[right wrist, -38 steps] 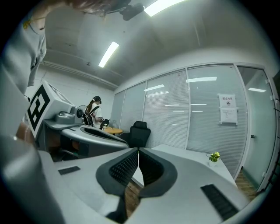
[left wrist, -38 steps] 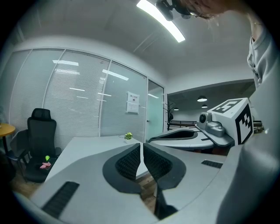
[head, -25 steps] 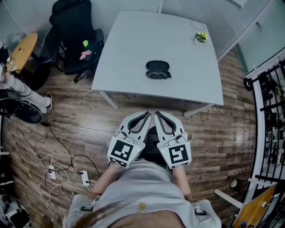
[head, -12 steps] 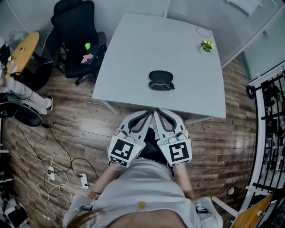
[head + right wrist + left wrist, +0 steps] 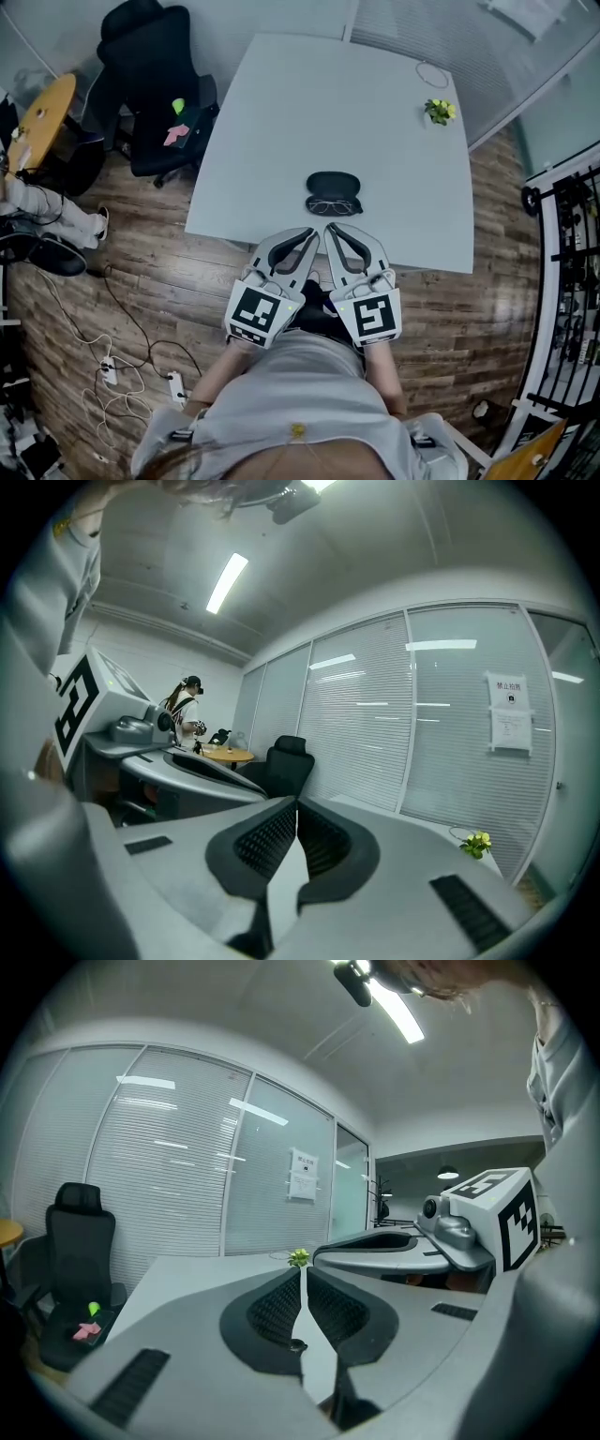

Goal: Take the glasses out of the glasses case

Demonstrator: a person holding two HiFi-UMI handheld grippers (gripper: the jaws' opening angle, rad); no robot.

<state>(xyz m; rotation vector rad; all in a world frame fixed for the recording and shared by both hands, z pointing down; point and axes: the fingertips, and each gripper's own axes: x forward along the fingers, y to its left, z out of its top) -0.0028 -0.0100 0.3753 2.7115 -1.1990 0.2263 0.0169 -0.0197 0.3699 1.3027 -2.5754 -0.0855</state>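
Count entry: one table (image 5: 281, 112) is carrying one glasses case (image 5: 333, 182), one pair of glasses (image 5: 331, 206) and one small plant (image 5: 438, 112). Two are hovering at the table's near edge: left gripper (image 5: 312, 233), right gripper (image 5: 329, 230). One black chair (image 5: 150, 66) is standing beside the table.

A pale grey rectangular table (image 5: 309, 112) fills the upper middle of the head view, standing on a brown wood-plank floor (image 5: 169, 272). Near the middle of its lower edge lies a black glasses case (image 5: 333, 182), with the glasses (image 5: 331, 206) touching its lower side (whether they rest in an open half of the case or on the tabletop cannot be told). Toward the table's upper right corner stands a small green plant (image 5: 438, 112), and just above it lies a thin loop of cord (image 5: 430, 73).
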